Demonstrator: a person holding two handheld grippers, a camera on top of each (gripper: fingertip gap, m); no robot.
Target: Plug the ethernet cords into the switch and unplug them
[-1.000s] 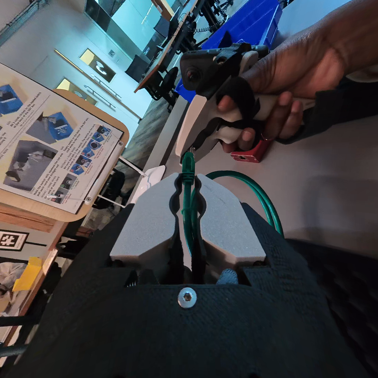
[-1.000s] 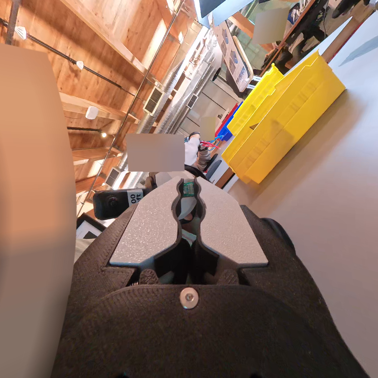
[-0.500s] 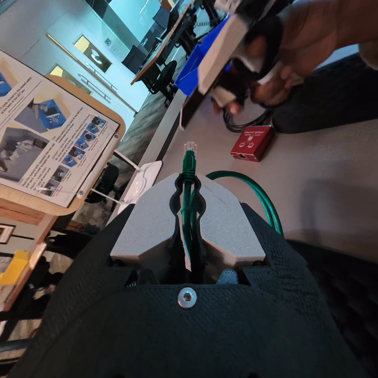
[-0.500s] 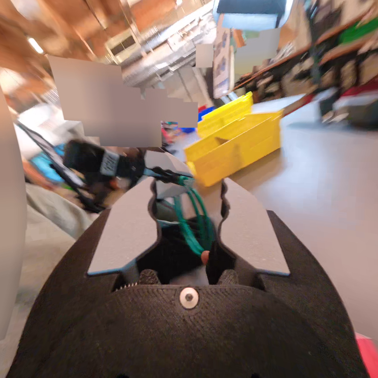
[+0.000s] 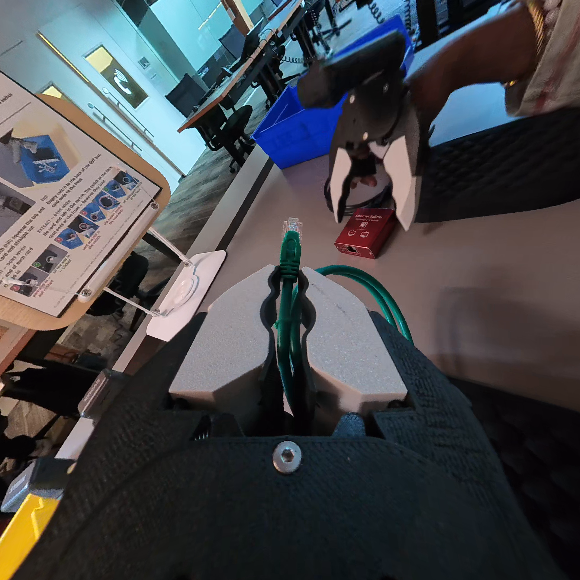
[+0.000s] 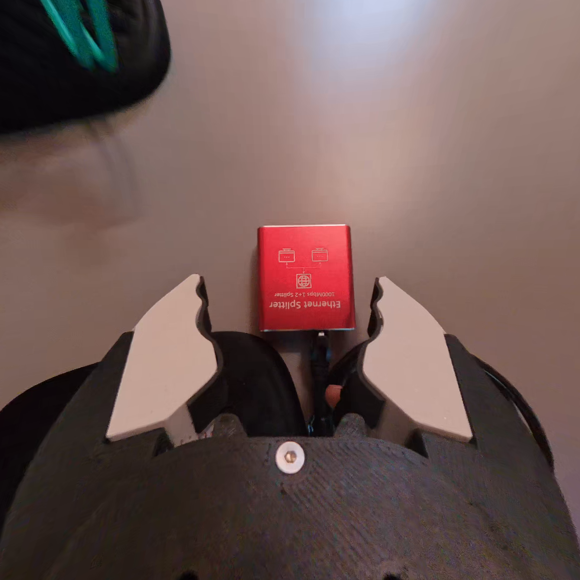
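My left gripper [image 5: 287,273] is shut on a green ethernet cord [image 5: 290,251]. Its clear plug [image 5: 292,223] sticks out past the fingertips and points toward a small red switch box [image 5: 365,233] lying flat on the grey table [image 5: 470,266]. My right gripper [image 6: 288,282] is open and empty, pointing straight down, its fingers on either side of the red switch [image 6: 306,277]. A black cord [image 6: 320,361] is plugged into the switch's near end. In the left wrist view the right gripper [image 5: 372,219] hangs over the far end of the switch.
A blue bin [image 5: 295,125] stands at the table's far edge. An instruction board [image 5: 62,226] on a white stand [image 5: 185,292] is at the left. A black mat [image 5: 508,169] lies at the right. The left gripper with green cord loops [image 6: 81,47] shows at the top left of the right wrist view. Tip to tip, the grippers are about 20 cm apart.
My right gripper let go of the green plug, opened, swung away and came down over the red switch. My left gripper kept its hold on the green cord and stayed roughly in place.
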